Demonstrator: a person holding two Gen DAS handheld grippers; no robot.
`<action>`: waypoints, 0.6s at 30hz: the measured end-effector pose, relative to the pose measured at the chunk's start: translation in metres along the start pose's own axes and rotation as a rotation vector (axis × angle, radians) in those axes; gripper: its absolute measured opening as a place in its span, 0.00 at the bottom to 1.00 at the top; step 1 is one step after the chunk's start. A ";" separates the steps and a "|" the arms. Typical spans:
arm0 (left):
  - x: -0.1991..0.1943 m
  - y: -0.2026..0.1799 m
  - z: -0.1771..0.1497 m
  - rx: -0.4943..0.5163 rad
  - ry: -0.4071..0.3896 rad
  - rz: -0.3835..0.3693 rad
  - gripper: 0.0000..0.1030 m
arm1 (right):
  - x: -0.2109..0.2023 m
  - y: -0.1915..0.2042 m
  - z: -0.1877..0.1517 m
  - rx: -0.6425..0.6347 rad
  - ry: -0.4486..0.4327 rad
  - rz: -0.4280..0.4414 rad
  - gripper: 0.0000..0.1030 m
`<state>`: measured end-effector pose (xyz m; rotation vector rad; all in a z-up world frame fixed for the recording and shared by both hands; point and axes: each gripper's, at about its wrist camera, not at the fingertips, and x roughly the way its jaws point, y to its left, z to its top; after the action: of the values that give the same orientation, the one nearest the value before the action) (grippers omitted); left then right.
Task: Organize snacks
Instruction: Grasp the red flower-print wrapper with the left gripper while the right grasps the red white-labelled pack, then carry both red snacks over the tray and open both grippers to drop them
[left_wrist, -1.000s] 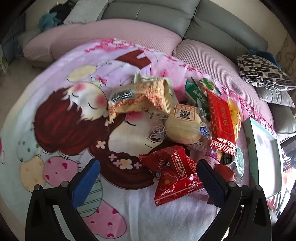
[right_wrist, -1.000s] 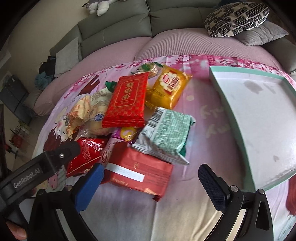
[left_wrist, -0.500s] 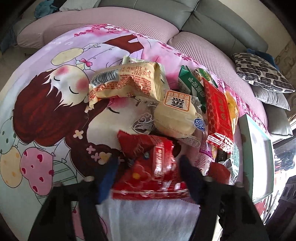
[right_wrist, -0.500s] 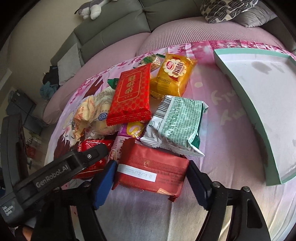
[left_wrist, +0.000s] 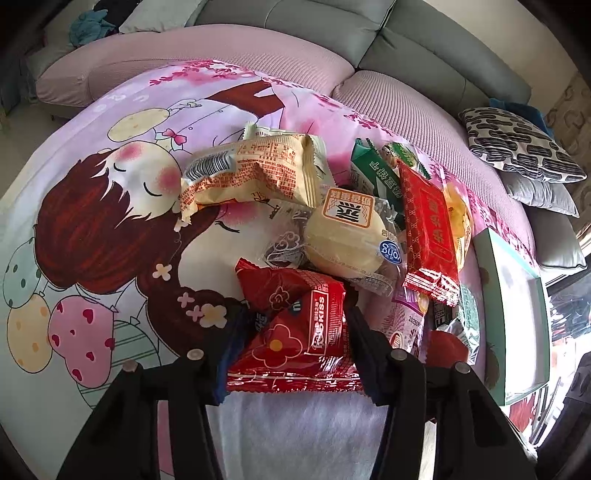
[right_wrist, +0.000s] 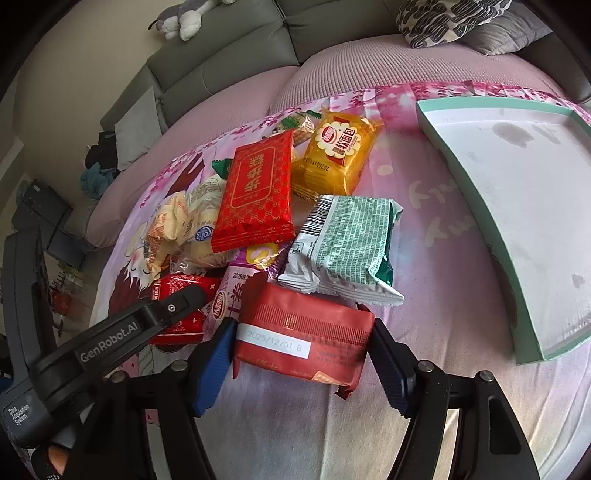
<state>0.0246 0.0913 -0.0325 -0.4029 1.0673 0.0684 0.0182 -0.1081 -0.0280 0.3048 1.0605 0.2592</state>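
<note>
While both jaws are closing, I'm pinching the red flower-print packet (left_wrist: 295, 332) with the left hand-held gripper (left_wrist: 291, 339) and the dark-red dated packet (right_wrist: 303, 332) with the right hand-held gripper (right_wrist: 303, 354), pulling both off the blanket pile, probably for the teal tray (right_wrist: 461, 162).

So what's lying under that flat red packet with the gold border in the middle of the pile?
The flat red packet rests on a clear-wrapped bun and a purple packet. Anything deeper is covered.
</note>
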 end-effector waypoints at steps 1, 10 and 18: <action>-0.001 0.000 0.000 0.000 -0.001 0.000 0.52 | -0.002 0.000 0.000 -0.002 -0.002 -0.001 0.71; -0.021 0.001 -0.001 -0.021 -0.044 0.018 0.50 | -0.024 0.004 -0.002 -0.024 -0.037 0.005 0.71; -0.047 -0.020 0.006 0.013 -0.104 0.002 0.50 | -0.056 -0.001 0.005 -0.017 -0.109 -0.022 0.71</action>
<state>0.0115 0.0814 0.0157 -0.3819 0.9651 0.0833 -0.0033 -0.1294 0.0189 0.2887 0.9531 0.2297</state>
